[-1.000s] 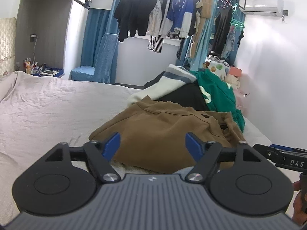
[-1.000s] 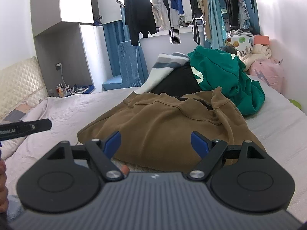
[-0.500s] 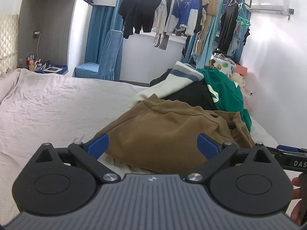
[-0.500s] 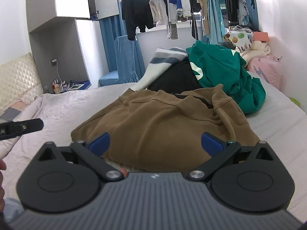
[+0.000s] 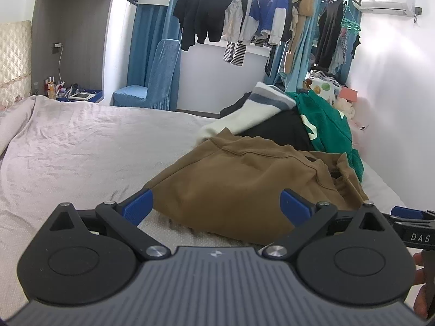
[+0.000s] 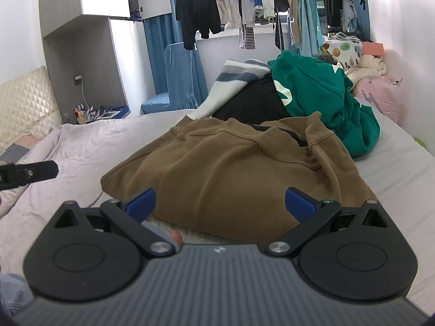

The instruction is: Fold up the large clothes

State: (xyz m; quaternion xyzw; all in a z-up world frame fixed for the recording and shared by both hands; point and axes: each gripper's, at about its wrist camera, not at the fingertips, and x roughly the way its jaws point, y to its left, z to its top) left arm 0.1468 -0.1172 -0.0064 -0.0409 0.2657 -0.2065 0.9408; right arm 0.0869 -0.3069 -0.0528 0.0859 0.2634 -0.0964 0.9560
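Blue-padded fingers of the left gripper and right gripper are spread wide, holding nothing, near the front edge of a soft, rumpled brown sweatshirt. It lies heaped on the wrinkled pale bed, with a fleecy green hoodie and a striped knit piled at its far side.

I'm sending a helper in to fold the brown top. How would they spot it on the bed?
On the bed, a heap of clothes sits toward the wall side. The brown top is the nearest garment of that heap, spread in front of the green hoodie and a black garment. It is the only plain tan-brown piece.
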